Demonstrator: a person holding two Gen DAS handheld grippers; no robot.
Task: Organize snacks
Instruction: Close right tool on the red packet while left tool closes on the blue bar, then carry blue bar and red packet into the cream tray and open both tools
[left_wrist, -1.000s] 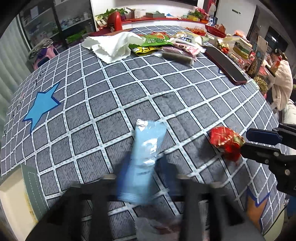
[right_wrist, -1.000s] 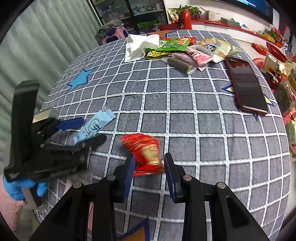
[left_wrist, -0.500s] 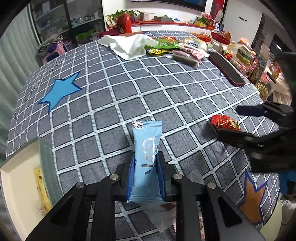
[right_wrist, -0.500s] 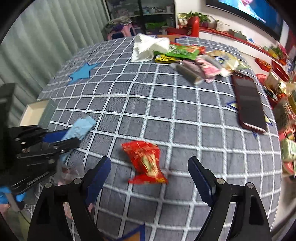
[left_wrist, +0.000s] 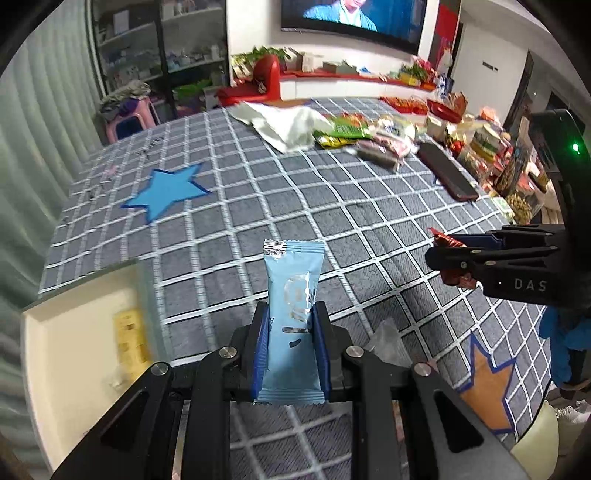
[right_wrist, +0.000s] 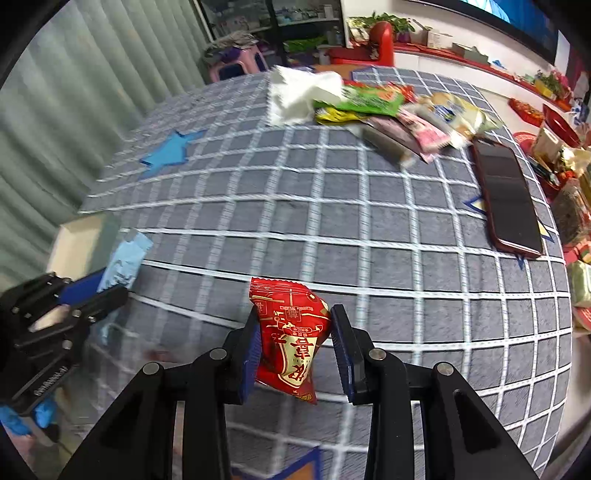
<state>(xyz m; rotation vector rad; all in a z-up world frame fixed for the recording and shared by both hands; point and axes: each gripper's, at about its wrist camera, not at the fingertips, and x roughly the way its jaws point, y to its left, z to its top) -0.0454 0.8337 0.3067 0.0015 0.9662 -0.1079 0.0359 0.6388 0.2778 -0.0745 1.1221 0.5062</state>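
My left gripper (left_wrist: 289, 334) is shut on a light blue snack packet (left_wrist: 293, 295) and holds it above the grey checked tablecloth (left_wrist: 258, 206). My right gripper (right_wrist: 295, 338) is shut on a red snack packet (right_wrist: 291, 332) and holds it lifted above the cloth. The right gripper with the red packet (left_wrist: 452, 258) shows at the right of the left wrist view. The left gripper with the blue packet (right_wrist: 123, 264) shows at the left of the right wrist view. A cream box (left_wrist: 74, 339) with a yellow packet (left_wrist: 129, 339) inside stands at the table's near left corner.
At the far side lie a white napkin (right_wrist: 299, 92), a pile of snack packets (right_wrist: 388, 110) and a dark red phone (right_wrist: 509, 199). A clear wrapper (left_wrist: 388, 343) lies near the left gripper. More snacks and a red bowl (right_wrist: 557, 122) crowd the right side.
Both grippers have lifted. The right gripper, open half a second ago, has shut on the red packet and raised it. The left gripper has carried the blue packet up, toward the box.
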